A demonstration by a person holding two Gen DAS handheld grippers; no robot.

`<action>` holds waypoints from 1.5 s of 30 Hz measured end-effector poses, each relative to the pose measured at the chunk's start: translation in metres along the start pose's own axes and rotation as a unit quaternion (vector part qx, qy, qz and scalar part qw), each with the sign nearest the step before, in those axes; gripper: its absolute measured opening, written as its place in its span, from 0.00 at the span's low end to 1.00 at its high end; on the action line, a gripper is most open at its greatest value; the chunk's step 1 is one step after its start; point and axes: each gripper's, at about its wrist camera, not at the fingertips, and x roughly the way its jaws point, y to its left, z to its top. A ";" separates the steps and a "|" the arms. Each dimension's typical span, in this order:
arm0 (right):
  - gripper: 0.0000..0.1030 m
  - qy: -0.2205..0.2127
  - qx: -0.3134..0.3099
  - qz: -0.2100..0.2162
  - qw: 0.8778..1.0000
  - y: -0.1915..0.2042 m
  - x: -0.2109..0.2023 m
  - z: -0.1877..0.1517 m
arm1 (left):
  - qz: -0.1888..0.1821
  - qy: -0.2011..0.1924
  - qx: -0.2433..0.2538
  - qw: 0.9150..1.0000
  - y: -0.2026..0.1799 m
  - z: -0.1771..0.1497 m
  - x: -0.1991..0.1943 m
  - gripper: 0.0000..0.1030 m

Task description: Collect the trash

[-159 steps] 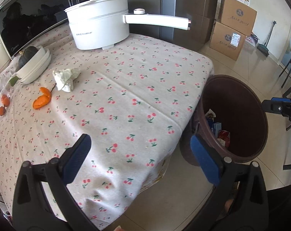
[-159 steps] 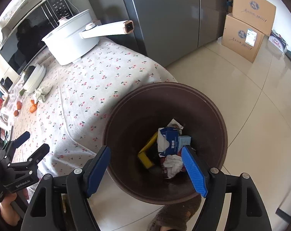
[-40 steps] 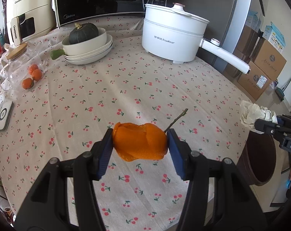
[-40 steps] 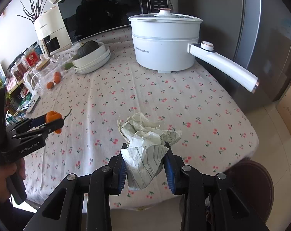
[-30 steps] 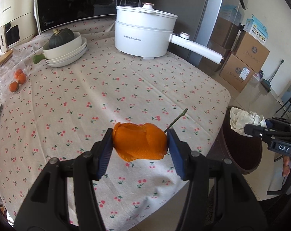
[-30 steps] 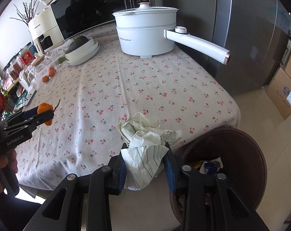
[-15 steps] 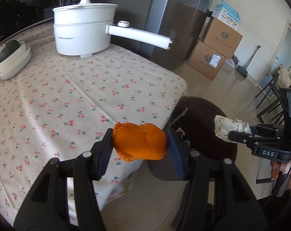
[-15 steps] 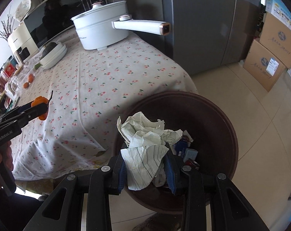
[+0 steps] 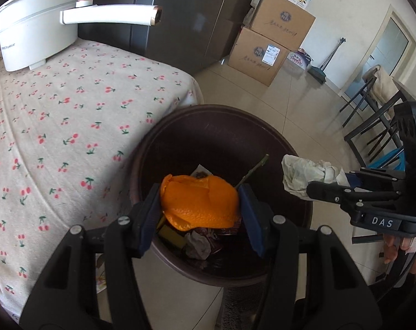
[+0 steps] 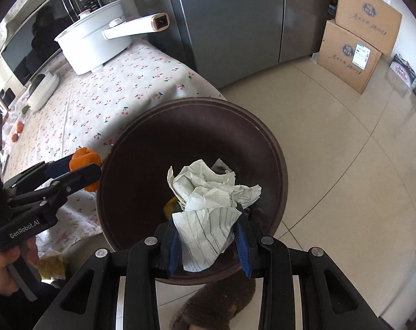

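Your left tongs (image 9: 199, 206) are clamped on the orange peel (image 9: 198, 202) and your right tongs (image 10: 208, 243) on the crumpled paper (image 10: 208, 206); within the last second both have swung off the counter (image 9: 57, 115) and now hang over the open brown bin (image 10: 276, 165). Both loads look ready to release onto the rubbish already inside. The white pot (image 9: 35, 24) remains on the counter.

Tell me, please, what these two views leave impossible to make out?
- Left wrist view: trash in the bin is partly hidden by the orange peel.
- Right wrist view: the crumpled paper covers most of that trash.
- Box labels: too small to read.
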 end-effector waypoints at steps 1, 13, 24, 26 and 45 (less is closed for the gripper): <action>0.34 0.000 0.001 -0.001 1.000 -0.002 0.000 -0.001 | 0.007 0.002 -0.005 1.000 0.000 0.000 0.002 0.59; 0.35 0.003 0.000 -0.001 1.000 -0.005 0.002 -0.001 | 0.039 0.028 -0.032 0.998 0.025 -0.004 -0.012 0.99; 0.96 -0.033 0.010 -0.028 0.999 0.012 -0.005 0.008 | 0.085 0.014 -0.028 0.996 0.049 -0.019 -0.047 0.99; 1.00 -0.039 0.012 -0.025 0.999 0.015 -0.008 0.010 | 0.097 0.011 -0.026 0.995 0.054 -0.023 -0.054 0.99; 1.00 -0.090 -0.037 -0.020 0.995 0.079 -0.051 -0.010 | 0.188 -0.020 -0.035 0.981 0.078 -0.066 -0.148 1.00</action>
